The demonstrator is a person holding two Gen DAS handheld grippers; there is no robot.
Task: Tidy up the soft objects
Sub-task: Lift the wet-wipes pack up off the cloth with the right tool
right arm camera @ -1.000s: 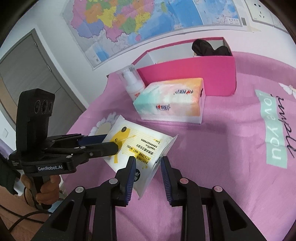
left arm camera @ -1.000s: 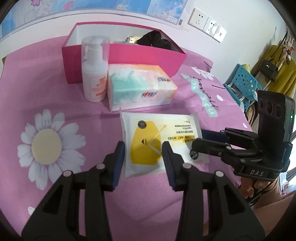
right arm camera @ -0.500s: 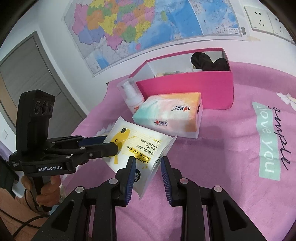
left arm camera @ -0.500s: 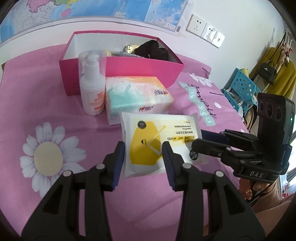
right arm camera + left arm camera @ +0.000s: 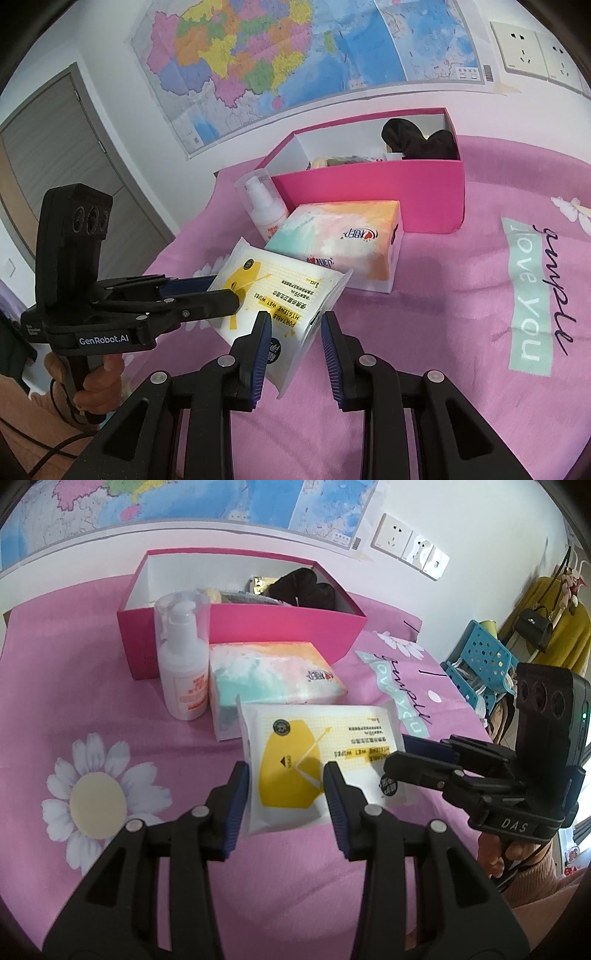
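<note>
Both jaws are clenched on the white-and-yellow soft plastic pack of wet wipes [image 5: 321, 760]: the left gripper [image 5: 286, 788] pinches its near short end, and the right gripper [image 5: 293, 334] pinches the opposite end, so the pack hangs between them, clear of the pink daisy-print bedspread [image 5: 92, 738].

Compared with a second ago, the grips are unchanged, but the pack now sits higher against the background, overlapping the pastel soft tissue pack [image 5: 273, 675] behind it, and more of the inside of the open pink cardboard box [image 5: 280, 627] shows. I judge the lift is under way and the carry to the box comes next.

Counted: one wipes pack, one tissue pack, one white pump bottle [image 5: 183, 664], one box, one black fabric item [image 5: 306, 589] inside it, and two grippers.
</note>
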